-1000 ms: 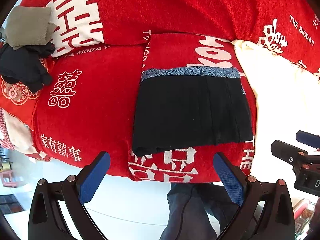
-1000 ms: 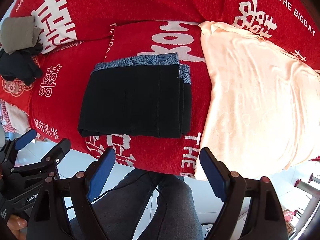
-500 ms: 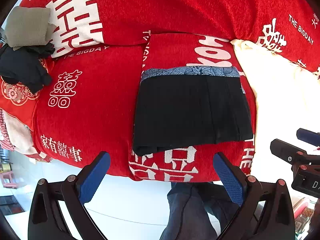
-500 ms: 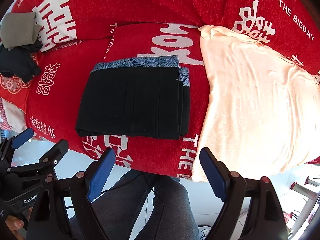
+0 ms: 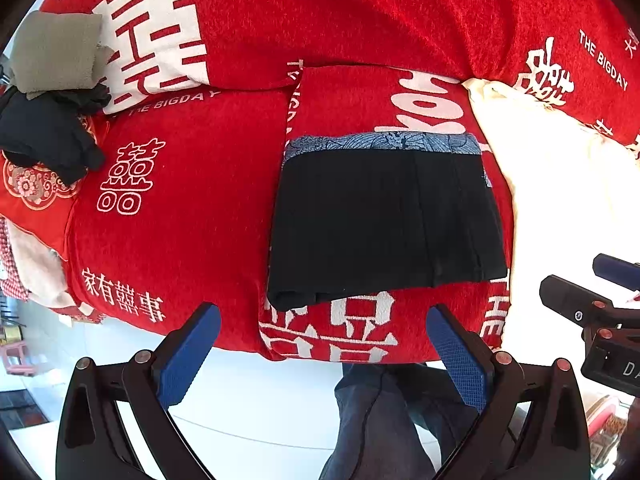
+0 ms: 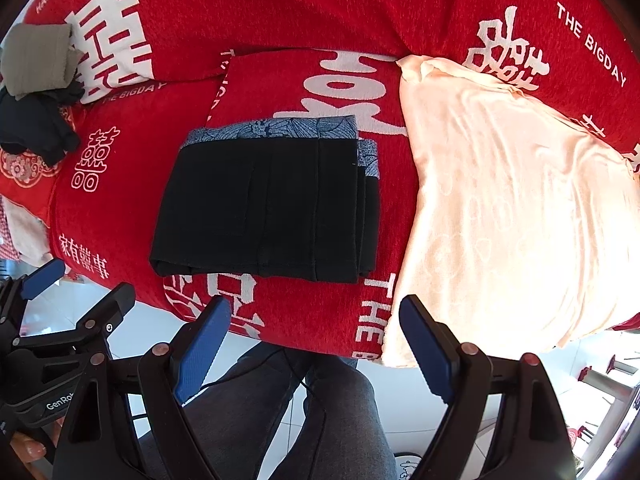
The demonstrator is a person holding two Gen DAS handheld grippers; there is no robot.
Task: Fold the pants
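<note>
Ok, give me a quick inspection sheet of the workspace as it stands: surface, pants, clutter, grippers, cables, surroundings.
Surface: red cover with white characters, spread over a cushioned seat.
Job's things: black pants folded into a flat rectangle, patterned blue-grey waistband along the far edge; layered edges show on the right side.
Clutter: peach cloth right of the pants, apart from them; olive cloth on a crumpled dark garment far left.
Grippers: left gripper and right gripper, jaws wide apart, holding nothing, short of the seat's front edge.
Cables: thin black cable across the person's trousers.
Surroundings: pale floor; person's grey-trousered legs below.
</note>
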